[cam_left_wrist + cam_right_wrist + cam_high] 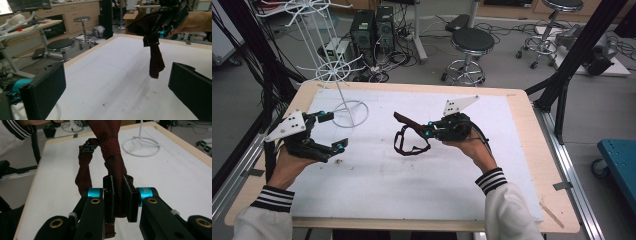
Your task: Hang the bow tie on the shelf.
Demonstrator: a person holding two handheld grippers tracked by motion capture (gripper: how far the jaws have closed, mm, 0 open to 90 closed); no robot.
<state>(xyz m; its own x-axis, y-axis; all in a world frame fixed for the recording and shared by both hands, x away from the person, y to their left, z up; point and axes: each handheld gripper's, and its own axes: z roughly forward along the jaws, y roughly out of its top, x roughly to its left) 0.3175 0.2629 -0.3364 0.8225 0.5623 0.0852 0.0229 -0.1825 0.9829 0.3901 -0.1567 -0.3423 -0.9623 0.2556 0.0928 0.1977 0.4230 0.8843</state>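
The dark red necktie (110, 147) hangs above the white table (422, 180), pinched tight in the right claw (426, 131), its loop drooping toward the surface. The left claw (333, 132) stands wide open and holds nothing, well apart from the necktie, near the white wire rack (332, 65)

Left gripper (333, 131): mine, left of frame, jaws spread wide, nothing between them.
Right gripper (426, 131): mine, centre frame, jaws clamped tight.
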